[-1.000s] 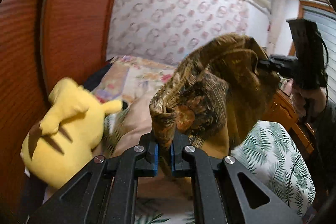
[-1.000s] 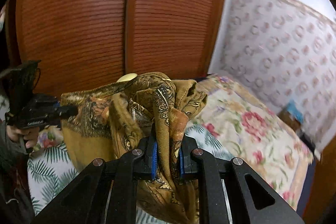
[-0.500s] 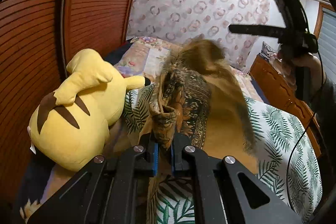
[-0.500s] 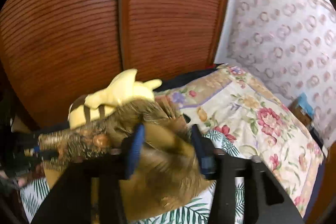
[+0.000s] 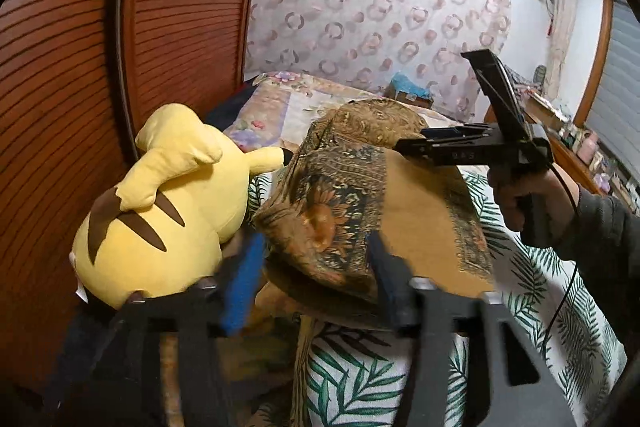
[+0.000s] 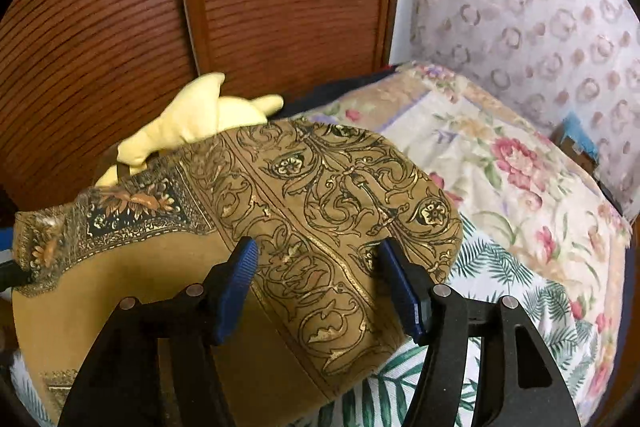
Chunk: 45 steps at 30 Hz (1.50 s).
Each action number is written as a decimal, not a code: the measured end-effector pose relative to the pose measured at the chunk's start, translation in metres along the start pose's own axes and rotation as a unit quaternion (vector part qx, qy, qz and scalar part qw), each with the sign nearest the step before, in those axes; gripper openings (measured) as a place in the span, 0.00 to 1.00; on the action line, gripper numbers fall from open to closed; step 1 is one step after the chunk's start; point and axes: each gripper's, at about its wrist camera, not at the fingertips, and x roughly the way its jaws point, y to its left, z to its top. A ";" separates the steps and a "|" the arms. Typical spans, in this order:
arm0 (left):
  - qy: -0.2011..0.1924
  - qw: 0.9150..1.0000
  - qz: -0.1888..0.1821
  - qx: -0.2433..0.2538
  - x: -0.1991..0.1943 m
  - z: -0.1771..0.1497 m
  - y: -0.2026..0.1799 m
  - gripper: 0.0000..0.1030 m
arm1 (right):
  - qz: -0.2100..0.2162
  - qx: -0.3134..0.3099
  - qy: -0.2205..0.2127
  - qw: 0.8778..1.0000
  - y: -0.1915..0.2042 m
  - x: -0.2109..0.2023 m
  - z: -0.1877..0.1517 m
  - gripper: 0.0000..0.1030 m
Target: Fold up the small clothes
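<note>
A brown and gold patterned cloth (image 5: 400,203) lies on the bed, partly doubled over, in both wrist views (image 6: 320,219). My left gripper (image 5: 312,275) is open, its blue-padded jaws wide on either side of the cloth's near folded edge. My right gripper (image 6: 320,287) is open over the cloth's ornate panel, touching nothing that I can see. In the left wrist view the right gripper (image 5: 404,147) hovers just above the cloth's far side, held by a hand (image 5: 524,195).
A yellow plush toy (image 5: 168,203) lies left of the cloth against the wooden wardrobe doors (image 5: 80,67). The bed has a palm-leaf sheet (image 5: 540,307) and a floral quilt (image 6: 500,163). A wooden dresser (image 5: 576,163) stands at the right.
Both grippers have let go of the cloth and opened. The cloth has dropped from the air onto the bed and spread out flatter.
</note>
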 end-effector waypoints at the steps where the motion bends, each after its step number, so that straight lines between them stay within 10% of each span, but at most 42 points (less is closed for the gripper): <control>1: -0.007 1.000 0.002 0.005 -0.004 0.000 -0.003 0.81 | -0.001 0.006 -0.001 1.000 0.001 -0.001 0.003 0.63; 12: -0.046 0.997 -0.017 0.052 -0.041 0.002 -0.061 0.87 | -0.002 0.046 -0.073 0.996 0.004 -0.126 -0.090 0.66; 26: -0.059 0.990 -0.065 0.107 -0.079 -0.028 -0.155 0.87 | -0.102 0.116 -0.114 0.981 0.035 -0.254 -0.226 0.79; 45: -0.111 0.981 -0.093 0.128 -0.135 -0.012 -0.233 0.87 | -0.206 0.196 -0.207 0.936 0.084 -0.346 -0.282 0.79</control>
